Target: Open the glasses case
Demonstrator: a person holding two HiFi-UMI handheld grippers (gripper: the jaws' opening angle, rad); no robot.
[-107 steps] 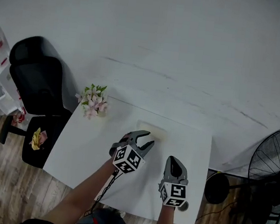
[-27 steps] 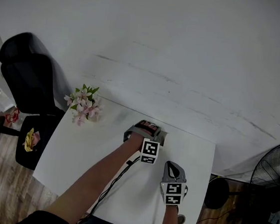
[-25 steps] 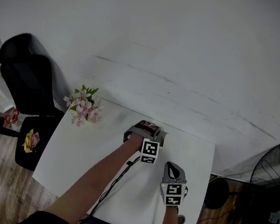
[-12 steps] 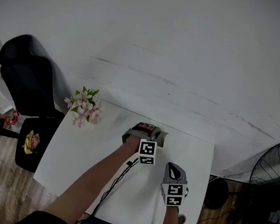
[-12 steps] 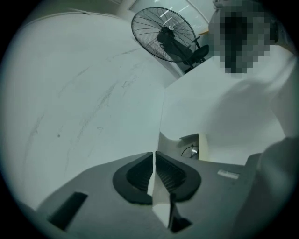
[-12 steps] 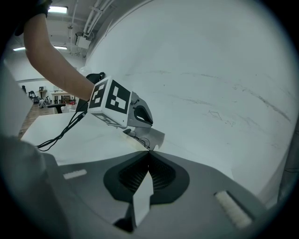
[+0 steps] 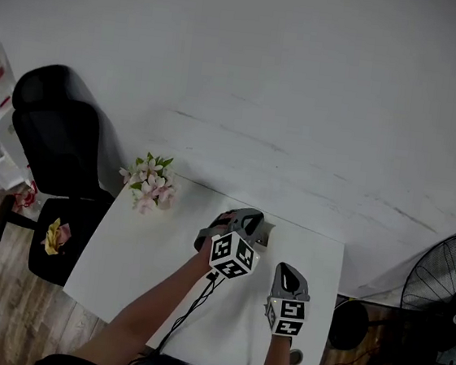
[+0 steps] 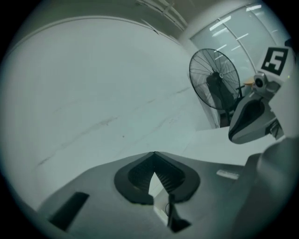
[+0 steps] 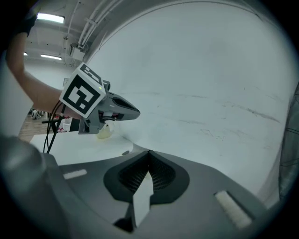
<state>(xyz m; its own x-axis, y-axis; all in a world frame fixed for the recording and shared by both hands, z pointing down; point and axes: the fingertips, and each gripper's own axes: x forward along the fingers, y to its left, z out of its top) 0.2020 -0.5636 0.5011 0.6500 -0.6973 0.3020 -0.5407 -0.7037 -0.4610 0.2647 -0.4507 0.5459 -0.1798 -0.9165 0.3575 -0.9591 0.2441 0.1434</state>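
My left gripper (image 7: pixel 250 219) hangs above the far middle of the white table (image 7: pixel 137 265), its jaws shut with nothing between them (image 8: pixel 154 154). In the right gripper view it (image 9: pixel 133 112) points right, and a pale cream thing (image 9: pixel 105 132), apparently the glasses case, lies on the table just beneath it. In the head view the left gripper hides that case. My right gripper (image 7: pixel 286 269) hovers nearer me on the right, also shut and empty (image 9: pixel 149 152). It also shows at the right edge of the left gripper view (image 8: pixel 232 135).
A bunch of pink flowers (image 7: pixel 150 183) stands at the table's far left corner. A black office chair (image 7: pixel 57 142) with a yellow-pink thing (image 7: pixel 57 234) on its seat is to the left. A floor fan (image 7: pixel 438 275) stands on the right, a white wall behind.
My left gripper has lifted off the case area, rolled so its marker cube faces differently, and its jaws have shut. The right gripper has risen a little.
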